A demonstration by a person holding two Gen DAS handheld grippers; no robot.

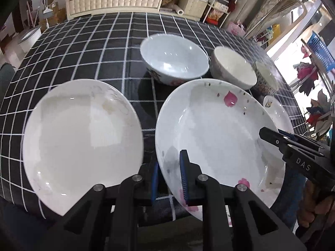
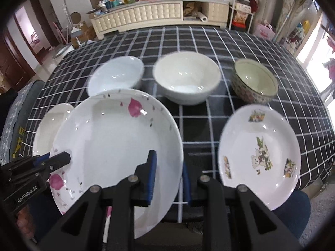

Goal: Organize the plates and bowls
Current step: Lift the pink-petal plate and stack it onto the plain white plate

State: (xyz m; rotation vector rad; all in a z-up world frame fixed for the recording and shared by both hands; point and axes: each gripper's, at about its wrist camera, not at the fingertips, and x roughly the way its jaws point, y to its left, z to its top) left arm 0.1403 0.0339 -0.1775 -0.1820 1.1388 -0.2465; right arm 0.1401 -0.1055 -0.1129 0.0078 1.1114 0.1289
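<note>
The flowered plate (image 2: pixel 117 146) sits in the middle of the counter (image 2: pixel 240 48), between a plain plate (image 1: pixel 81 140) and a cartoon plate (image 2: pixel 259 159), in front of three bowls. Both claws stand apart, gripping nothing: the left claw (image 1: pixel 169 179) straddles its near-left rim, the right claw (image 2: pixel 169 177) its near-right rim. It looks glazed, stiff, slippery and breakable, so the thin raised rim seems the best hold, pinched squarely and lifted level.
</note>
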